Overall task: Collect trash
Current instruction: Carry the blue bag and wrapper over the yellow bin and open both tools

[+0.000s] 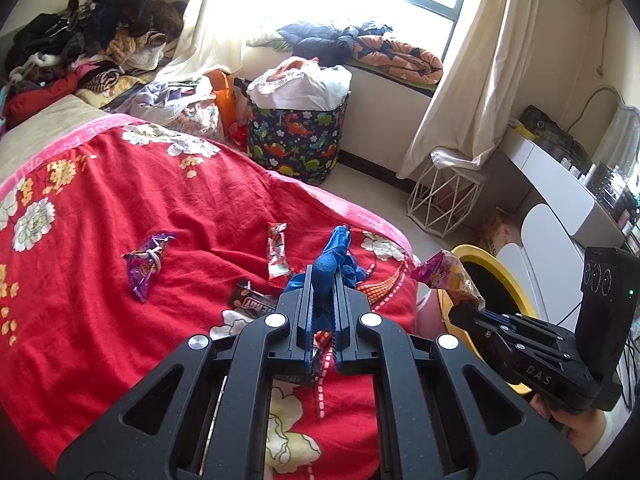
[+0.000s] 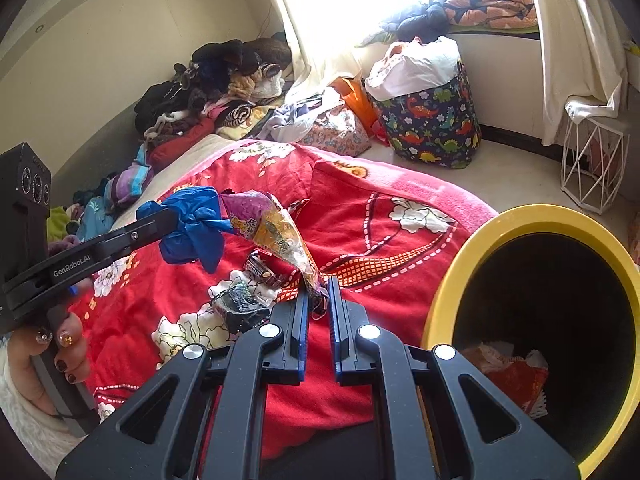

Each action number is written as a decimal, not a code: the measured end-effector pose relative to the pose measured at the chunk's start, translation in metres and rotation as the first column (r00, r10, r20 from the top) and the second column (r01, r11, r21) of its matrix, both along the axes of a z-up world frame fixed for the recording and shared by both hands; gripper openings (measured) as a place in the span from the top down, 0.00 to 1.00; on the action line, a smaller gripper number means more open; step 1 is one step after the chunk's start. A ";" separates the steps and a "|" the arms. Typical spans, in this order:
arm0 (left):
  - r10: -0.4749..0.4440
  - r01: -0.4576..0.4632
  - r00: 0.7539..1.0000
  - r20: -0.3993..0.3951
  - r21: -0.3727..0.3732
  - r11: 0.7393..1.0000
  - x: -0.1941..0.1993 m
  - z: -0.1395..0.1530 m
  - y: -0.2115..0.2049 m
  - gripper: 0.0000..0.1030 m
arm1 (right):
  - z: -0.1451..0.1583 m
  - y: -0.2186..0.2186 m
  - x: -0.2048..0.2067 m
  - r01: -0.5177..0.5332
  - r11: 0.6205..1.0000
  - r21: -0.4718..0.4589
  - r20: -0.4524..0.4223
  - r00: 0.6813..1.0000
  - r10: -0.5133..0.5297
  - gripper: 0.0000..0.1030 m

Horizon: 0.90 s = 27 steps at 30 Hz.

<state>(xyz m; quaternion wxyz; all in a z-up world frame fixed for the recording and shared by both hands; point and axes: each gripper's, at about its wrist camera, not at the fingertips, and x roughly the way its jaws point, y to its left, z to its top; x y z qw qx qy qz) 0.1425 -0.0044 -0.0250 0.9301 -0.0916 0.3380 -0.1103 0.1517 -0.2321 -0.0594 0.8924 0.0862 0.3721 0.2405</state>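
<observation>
My left gripper point(image 1: 323, 276) is shut on a crumpled blue glove point(image 1: 334, 258), held above the red floral blanket point(image 1: 120, 240); it also shows in the right wrist view point(image 2: 192, 224). My right gripper point(image 2: 317, 294) is shut on the tail of a purple and yellow snack bag point(image 2: 276, 232), also seen from the left wrist point(image 1: 448, 276), beside the yellow-rimmed bin point(image 2: 532, 220). On the blanket lie a purple wrapper point(image 1: 146, 266), a red wrapper point(image 1: 278, 250), a dark chocolate wrapper point(image 1: 252, 302) and a black wrapper point(image 2: 240, 308).
The bin point(image 1: 496, 268) stands off the bed's right edge with trash inside point(image 2: 508, 372). A dinosaur-print hamper point(image 1: 296, 140), a white wire basket point(image 1: 444, 200) and a white desk point(image 1: 560, 184) stand on the floor. Piled clothes point(image 1: 80, 48) cover the bed's far end.
</observation>
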 end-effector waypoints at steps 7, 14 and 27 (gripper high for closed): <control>-0.027 0.027 0.999 0.018 -0.007 1.000 -0.005 0.008 -0.012 0.97 | 0.008 -0.016 -0.006 0.036 0.999 0.012 0.014 0.999 -0.036 0.91; -0.051 0.052 0.998 0.037 -0.007 0.999 -0.011 0.017 -0.024 0.97 | 0.012 -0.033 -0.011 0.070 0.997 0.017 0.023 0.997 -0.070 0.91; -0.086 0.086 0.995 0.051 -0.003 0.996 -0.016 0.026 -0.043 0.97 | 0.015 -0.063 -0.016 0.133 0.991 0.032 0.030 0.991 -0.134 0.91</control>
